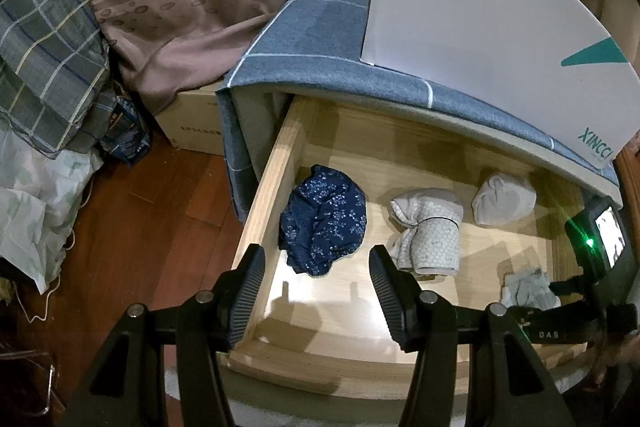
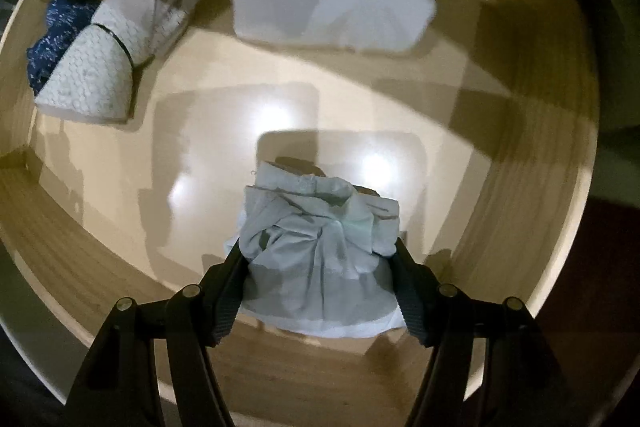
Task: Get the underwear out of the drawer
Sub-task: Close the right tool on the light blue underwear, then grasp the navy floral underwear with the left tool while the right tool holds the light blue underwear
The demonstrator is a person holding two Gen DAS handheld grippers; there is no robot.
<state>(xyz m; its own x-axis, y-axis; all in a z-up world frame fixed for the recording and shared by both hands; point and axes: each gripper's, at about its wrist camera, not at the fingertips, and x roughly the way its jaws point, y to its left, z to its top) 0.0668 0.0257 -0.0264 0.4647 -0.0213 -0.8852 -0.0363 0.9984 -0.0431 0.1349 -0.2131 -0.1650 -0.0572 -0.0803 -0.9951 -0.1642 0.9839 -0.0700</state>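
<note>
Underwear [image 2: 320, 259] sits clamped between right tongs [image 2: 318, 287]; left tongs [image 1: 316, 291] gape apart.

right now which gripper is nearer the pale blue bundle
Right. The right gripper has its jaws around the pale blue bundle; the left gripper hangs open over the drawer's opposite end.

The open drawer [image 1: 276, 163] holds four bundles of underwear: one [image 1: 323, 219] at the left, a rolled one [image 1: 430, 235] just right of it, a third [image 1: 503, 199] further right toward the back. The fourth [image 2: 320, 251] lies near the front right, between the right gripper's [image 2: 318, 267] fingers. The left gripper [image 1: 316, 291] hangs over the front left corner.
</note>
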